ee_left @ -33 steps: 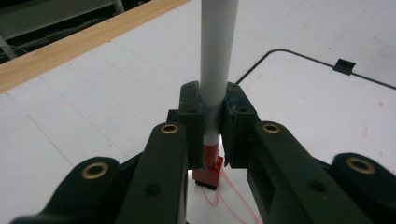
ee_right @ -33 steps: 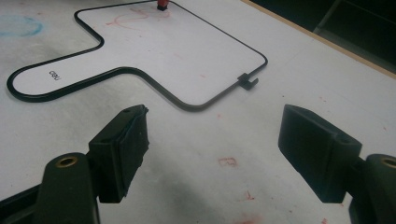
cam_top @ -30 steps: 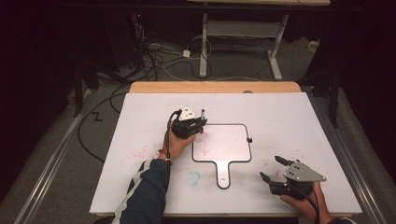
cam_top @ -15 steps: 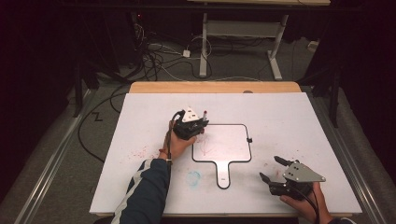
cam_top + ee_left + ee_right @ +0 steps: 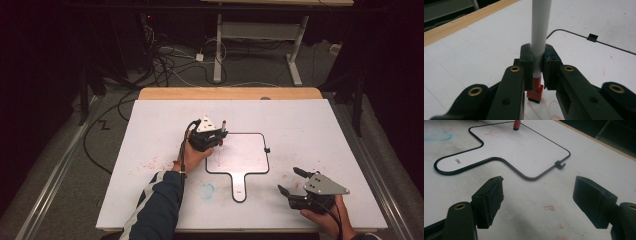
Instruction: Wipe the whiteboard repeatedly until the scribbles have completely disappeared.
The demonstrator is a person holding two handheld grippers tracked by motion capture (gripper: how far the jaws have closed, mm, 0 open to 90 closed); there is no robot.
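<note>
A small paddle-shaped whiteboard (image 5: 245, 155) with a black rim lies in the middle of the white table. My left gripper (image 5: 218, 140) stands over its left edge, shut on a white-barrelled red marker (image 5: 223, 129). In the left gripper view the jaws clamp the marker (image 5: 540, 30) just above its red tip, which rests on the whiteboard (image 5: 584, 62) beside faint red strokes (image 5: 549, 107). My right gripper (image 5: 287, 179) rests at the near right of the table, open and holding nothing. The right gripper view looks between its own wide jaws (image 5: 537, 200) at the whiteboard (image 5: 524, 150) and the marker tip (image 5: 516, 124).
A blue smudge (image 5: 206, 189) and red specks (image 5: 150, 162) stain the table sheet. A black clip (image 5: 267, 150) sits on the whiteboard's right rim. A wooden strip (image 5: 230, 93) edges the far side; cables (image 5: 170, 65) and desk legs lie beyond on the floor.
My left gripper has edged slightly to the right with the marker on the whiteboard. The right gripper has stayed where it was.
</note>
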